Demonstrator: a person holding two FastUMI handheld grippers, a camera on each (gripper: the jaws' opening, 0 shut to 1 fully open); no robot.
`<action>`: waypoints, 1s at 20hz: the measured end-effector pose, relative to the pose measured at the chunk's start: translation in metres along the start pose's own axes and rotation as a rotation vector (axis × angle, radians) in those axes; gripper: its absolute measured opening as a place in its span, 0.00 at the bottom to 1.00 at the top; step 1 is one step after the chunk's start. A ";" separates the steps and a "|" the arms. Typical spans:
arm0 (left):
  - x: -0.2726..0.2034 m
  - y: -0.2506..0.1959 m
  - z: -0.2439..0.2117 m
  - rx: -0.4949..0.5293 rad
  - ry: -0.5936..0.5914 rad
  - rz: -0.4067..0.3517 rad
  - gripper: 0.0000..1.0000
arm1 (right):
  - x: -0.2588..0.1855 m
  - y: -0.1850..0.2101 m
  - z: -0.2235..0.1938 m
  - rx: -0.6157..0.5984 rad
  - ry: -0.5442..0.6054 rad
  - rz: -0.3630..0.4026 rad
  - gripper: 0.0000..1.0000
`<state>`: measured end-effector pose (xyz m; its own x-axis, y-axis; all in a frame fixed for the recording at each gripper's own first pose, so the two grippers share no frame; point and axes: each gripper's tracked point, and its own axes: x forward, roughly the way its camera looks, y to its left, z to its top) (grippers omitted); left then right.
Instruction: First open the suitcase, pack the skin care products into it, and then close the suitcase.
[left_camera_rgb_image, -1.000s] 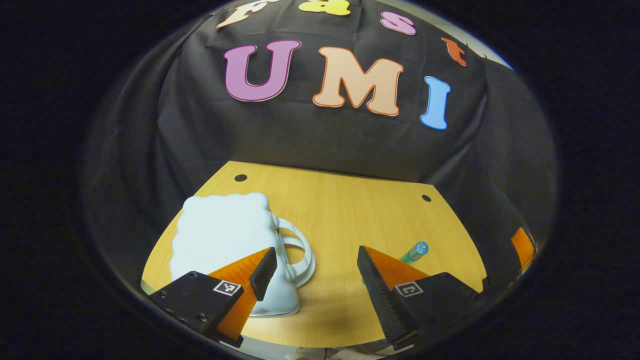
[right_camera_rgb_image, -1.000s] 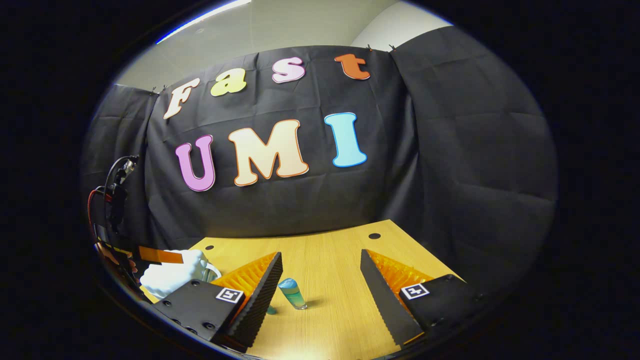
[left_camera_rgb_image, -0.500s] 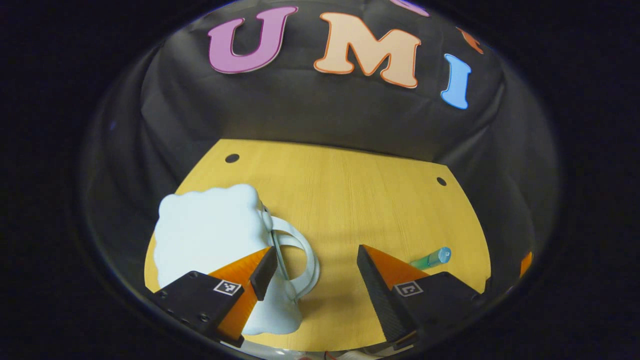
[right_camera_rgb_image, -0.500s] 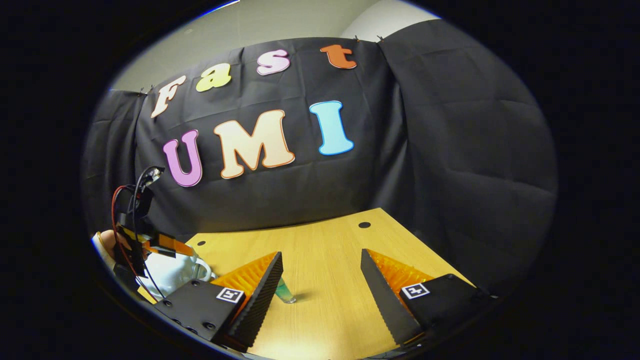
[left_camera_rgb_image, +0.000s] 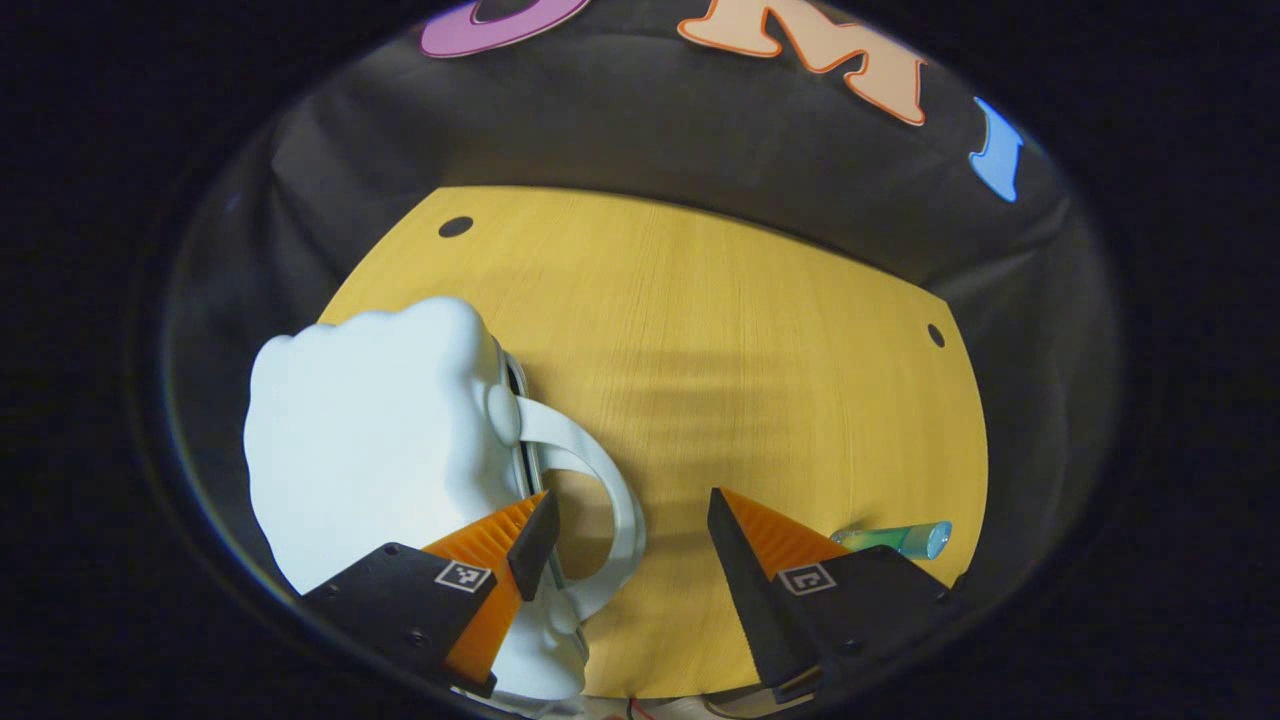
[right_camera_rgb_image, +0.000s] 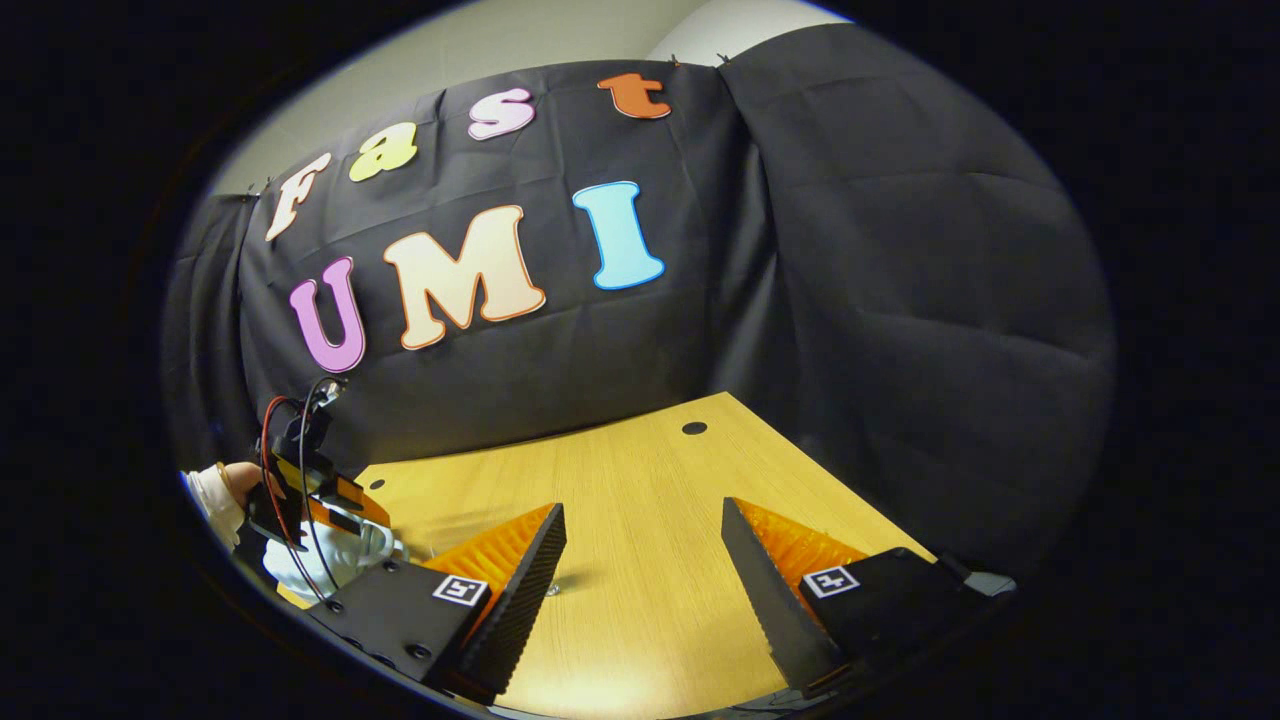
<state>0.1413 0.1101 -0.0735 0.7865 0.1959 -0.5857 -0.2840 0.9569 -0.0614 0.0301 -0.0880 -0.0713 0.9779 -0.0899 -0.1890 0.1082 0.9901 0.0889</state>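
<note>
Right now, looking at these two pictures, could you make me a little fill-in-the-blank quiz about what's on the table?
1. The white suitcase lies with its lid ____.
2. The left gripper hovers with its fingers ____, beside the suitcase's handle.
3. The small bluish-green bottle lies on its ____.
4. Everything rests on a ____ table.

Missing words: closed; open; side; wooden

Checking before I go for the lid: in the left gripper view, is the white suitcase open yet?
No. The white suitcase lies shut on the table, and the left gripper, jaws open, straddles its handle.
</note>
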 end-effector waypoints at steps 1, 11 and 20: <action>0.005 0.001 -0.002 -0.001 0.021 0.011 0.89 | 0.002 -0.002 -0.001 0.002 0.002 0.001 0.98; 0.042 0.018 -0.016 0.013 0.173 0.113 0.58 | 0.011 -0.013 -0.014 0.009 0.038 -0.003 0.98; 0.060 0.016 -0.034 -0.068 0.271 0.098 0.17 | 0.014 -0.027 -0.016 0.010 0.051 -0.015 0.98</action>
<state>0.1652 0.1297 -0.1374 0.5809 0.2134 -0.7855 -0.3945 0.9179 -0.0423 0.0383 -0.1145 -0.0918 0.9658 -0.0986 -0.2398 0.1245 0.9877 0.0951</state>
